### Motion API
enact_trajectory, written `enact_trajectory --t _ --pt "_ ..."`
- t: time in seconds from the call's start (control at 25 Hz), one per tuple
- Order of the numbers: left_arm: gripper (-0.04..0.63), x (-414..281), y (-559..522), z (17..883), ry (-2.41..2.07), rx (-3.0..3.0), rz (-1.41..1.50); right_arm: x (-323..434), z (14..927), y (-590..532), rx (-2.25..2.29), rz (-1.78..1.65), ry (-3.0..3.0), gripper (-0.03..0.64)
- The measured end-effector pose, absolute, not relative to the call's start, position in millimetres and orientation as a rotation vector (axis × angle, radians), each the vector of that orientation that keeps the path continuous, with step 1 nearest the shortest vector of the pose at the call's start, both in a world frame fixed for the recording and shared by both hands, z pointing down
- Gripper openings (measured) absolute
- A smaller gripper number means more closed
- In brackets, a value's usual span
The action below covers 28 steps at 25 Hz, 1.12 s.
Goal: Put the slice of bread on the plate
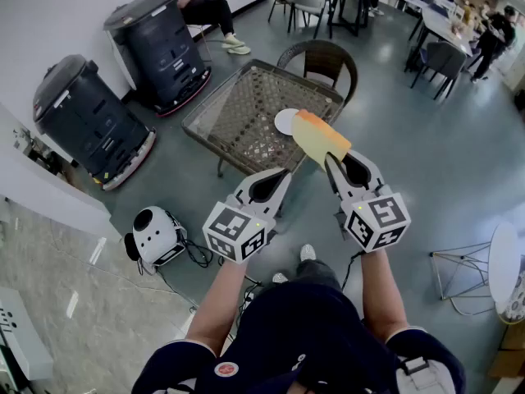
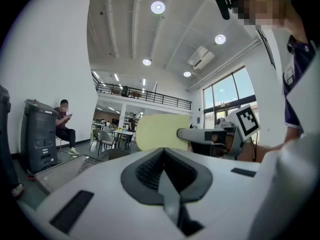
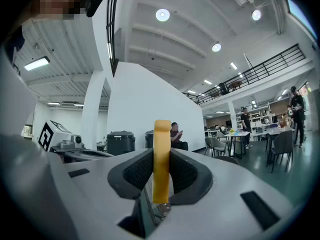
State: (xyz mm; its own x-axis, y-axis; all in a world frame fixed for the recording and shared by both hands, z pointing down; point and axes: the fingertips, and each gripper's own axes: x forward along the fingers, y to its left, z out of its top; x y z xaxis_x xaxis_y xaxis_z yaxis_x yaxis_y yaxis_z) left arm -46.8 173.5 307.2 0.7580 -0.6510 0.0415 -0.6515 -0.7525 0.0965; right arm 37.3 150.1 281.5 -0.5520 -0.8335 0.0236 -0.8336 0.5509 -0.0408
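A slice of bread [image 1: 321,138], pale yellow with an orange-brown crust, stands on edge between the jaws of my right gripper [image 1: 332,159], which is shut on it. In the right gripper view the slice of bread [image 3: 161,159] shows edge-on, pinched by both black pads. It hangs in the air above the near right corner of the wicker table [image 1: 238,117], just beside the small white plate [image 1: 285,121] lying there. My left gripper [image 1: 279,179] is held level beside the right one, shut and empty. From the left gripper view the bread [image 2: 162,132] shows its flat face.
A wicker chair [image 1: 324,60] stands behind the table. Two dark wheeled machines [image 1: 90,125] [image 1: 160,43] stand at the left by the wall, and a small white device [image 1: 156,235] lies on the floor. A person [image 1: 201,6] sits at the back. A white side table [image 1: 502,261] is at the right.
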Motion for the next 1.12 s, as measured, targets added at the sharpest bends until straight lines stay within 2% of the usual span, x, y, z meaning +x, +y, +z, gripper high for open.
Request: enact_trajectory --t 0.72,1.12 --pt "0.006 -41 155 316 -1.023 2.841 0.023 45 286 130 1.508 0.105 -2.756 0.091" --pt "0.006 -28 99 328 -1.042 2.811 0.080 63 295 67 1.506 0.163 -2.779 0.091"
